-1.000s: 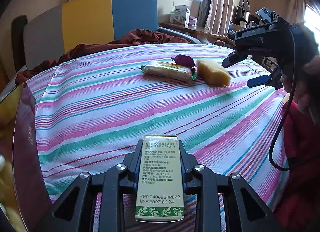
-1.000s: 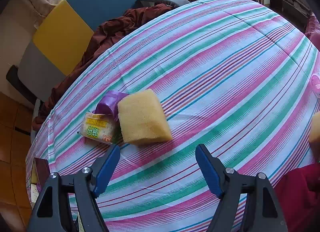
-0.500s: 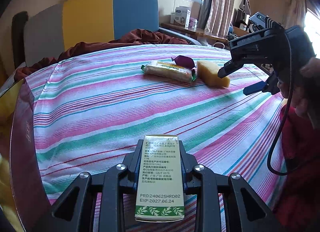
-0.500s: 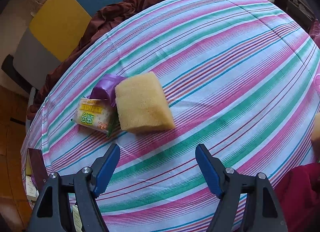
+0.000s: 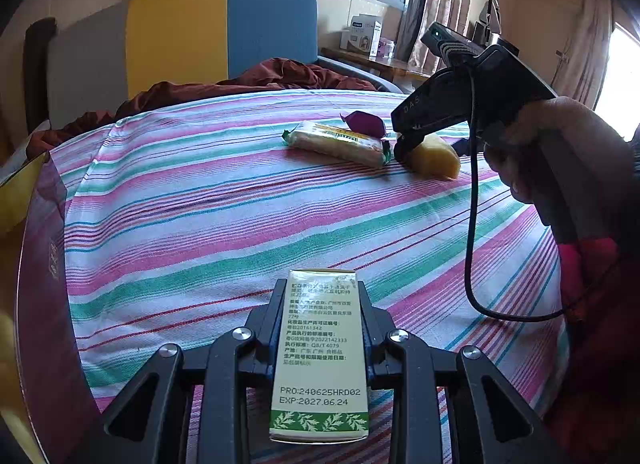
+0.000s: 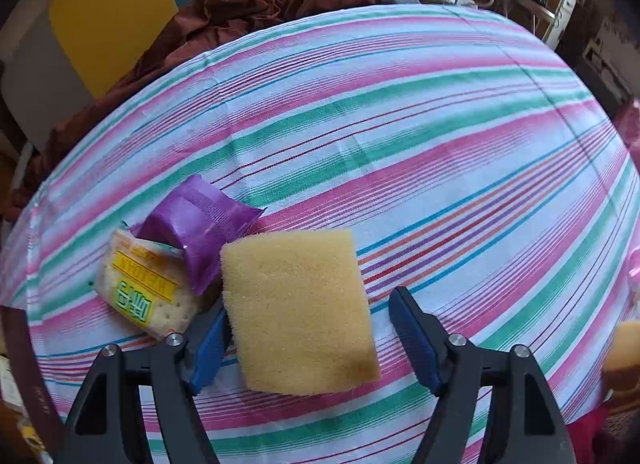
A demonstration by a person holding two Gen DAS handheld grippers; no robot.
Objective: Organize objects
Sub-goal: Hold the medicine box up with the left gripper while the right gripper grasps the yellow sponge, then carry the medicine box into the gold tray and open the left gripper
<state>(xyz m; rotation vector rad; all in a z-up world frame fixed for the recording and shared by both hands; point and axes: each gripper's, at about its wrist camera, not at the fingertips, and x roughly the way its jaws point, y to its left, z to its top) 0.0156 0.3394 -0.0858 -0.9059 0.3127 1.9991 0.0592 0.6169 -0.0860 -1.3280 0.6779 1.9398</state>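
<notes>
A small green-and-white box (image 5: 319,356) is clamped between the two fingers of the left gripper (image 5: 319,304), its printed face turned up and its far end projecting a little past the fingertips, above the striped tablecloth (image 5: 240,223). The right gripper (image 6: 310,320) is spread wide around a yellow sponge (image 6: 298,310) that lies flat on the cloth. The sponge is seen between the blue pads: the left pad (image 6: 210,344) is touching or nearly touching the sponge's left edge, while the right pad (image 6: 412,340) stands apart from its right edge with a strip of cloth showing in between. The sponge is not gripped. Just beside the sponge on its left a purple wrapper (image 6: 196,225) is found, partly lying over a packet of crackers (image 6: 146,290); whether the wrapper touches the sponge cannot be told. In the left wrist view the right gripper (image 5: 430,139) is seen lowered at the sponge (image 5: 434,155), with the cracker packet (image 5: 336,141) and the purple wrapper (image 5: 364,123) next to it, well apart from the held box. A crumpled dark red cloth (image 5: 256,77) is seen beyond the table's far edge, before a yellow-and-blue chair back (image 5: 220,27).
</notes>
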